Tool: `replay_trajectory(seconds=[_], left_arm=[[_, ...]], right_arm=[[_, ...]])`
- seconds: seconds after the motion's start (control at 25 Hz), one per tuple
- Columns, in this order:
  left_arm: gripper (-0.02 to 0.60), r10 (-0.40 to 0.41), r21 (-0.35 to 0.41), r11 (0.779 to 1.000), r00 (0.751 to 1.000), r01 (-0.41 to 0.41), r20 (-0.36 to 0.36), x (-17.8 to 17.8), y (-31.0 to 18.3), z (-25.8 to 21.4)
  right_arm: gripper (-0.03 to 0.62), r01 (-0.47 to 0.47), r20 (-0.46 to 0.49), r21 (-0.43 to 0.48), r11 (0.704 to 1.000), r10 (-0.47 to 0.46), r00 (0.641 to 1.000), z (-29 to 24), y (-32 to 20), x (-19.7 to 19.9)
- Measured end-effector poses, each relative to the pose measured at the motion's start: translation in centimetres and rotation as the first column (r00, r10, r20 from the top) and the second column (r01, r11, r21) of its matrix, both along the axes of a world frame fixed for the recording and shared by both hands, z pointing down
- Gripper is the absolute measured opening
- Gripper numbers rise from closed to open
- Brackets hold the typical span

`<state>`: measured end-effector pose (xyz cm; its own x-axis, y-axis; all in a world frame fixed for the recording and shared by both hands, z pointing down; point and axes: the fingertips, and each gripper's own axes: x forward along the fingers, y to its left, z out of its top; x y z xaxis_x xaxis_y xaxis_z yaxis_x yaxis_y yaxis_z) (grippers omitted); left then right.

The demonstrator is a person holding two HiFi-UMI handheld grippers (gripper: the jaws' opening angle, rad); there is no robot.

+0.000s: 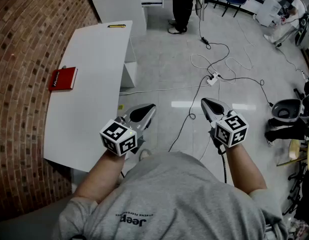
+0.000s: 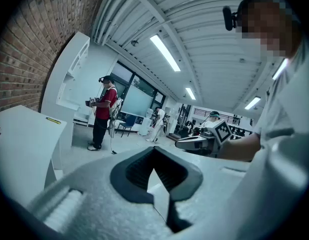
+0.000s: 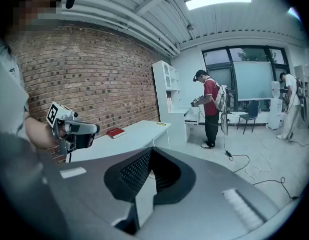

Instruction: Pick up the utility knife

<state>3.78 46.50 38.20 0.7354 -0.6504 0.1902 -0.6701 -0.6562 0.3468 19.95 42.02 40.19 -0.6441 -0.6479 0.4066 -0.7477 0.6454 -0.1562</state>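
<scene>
white table, knife at the far edge

the utility knife (image 1: 116, 26) lies flat along the far edge of the white table (image 1: 94, 89), by its far right corner, well apart from a red book (image 1: 63, 78) near the left edge. it looks slim and yellow. likely light, stiff, slick: pinch across mid-handle. left gripper (image 1: 152, 107) and right gripper (image 1: 205, 102) are both clenched, empty, over the floor.

I count two grippers, left gripper (image 1: 151, 108) and right gripper (image 1: 205, 102), one table (image 1: 94, 64), one book (image 1: 62, 78) at ten o'clock, one knife (image 1: 116, 26) at eleven.
</scene>
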Motion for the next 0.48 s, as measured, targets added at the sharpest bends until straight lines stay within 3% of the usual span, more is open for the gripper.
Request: replay_trajectory(seconds=[0.48], left_arm=[[0.000,0.006,-0.002,1.000,1.000,-0.006,0.009,0.64,-1.01,0.20]], right_arm=[[0.008,-0.005,0.005,-0.002,1.000,0.005,1.000,0.08,-0.88,0.74]])
